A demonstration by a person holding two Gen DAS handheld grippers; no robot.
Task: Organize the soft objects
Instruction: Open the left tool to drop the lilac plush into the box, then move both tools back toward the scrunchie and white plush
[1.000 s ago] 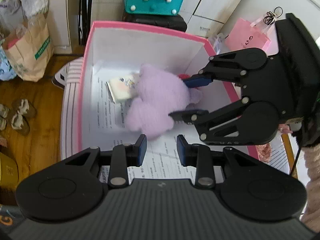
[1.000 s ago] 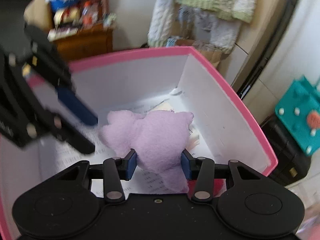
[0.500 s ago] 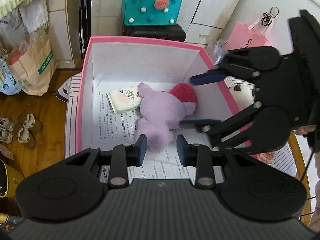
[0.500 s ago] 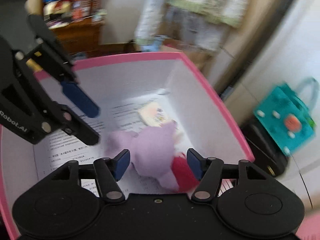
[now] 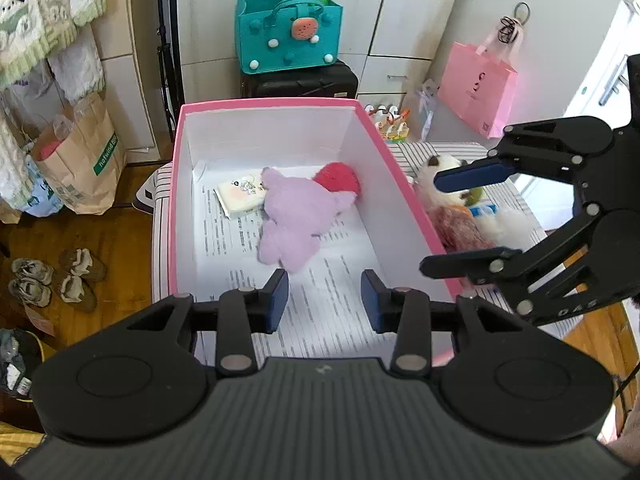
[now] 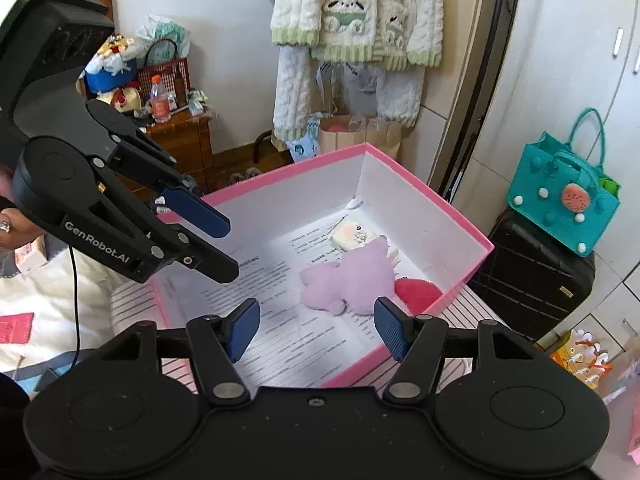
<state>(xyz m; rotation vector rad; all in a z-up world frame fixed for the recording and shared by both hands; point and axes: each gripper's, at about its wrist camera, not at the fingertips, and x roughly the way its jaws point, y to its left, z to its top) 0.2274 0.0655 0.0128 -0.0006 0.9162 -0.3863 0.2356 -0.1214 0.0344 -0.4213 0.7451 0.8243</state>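
both grippers (image 5: 324, 300) (image 6: 316, 326) gape empty, jaws just opening; purple plush (image 5: 294, 220) lies boxed. next, reach the toys (image 5: 460, 208) beside the box (image 5: 404, 188), gripping mid-body.

Wood floor (image 5: 80, 240), white cabinets (image 5: 400, 12) (daylit)

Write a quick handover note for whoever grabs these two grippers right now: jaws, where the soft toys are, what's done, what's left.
Left gripper: jaws just opening, nothing between them.
Right gripper: jaws just opened, empty, above the pink box.
Done: purple plush lies in the box, apart from both grippers, beside a red plush and a small cream packet.
Left: the plush toys outside the box on the striped surface; probably box them next.
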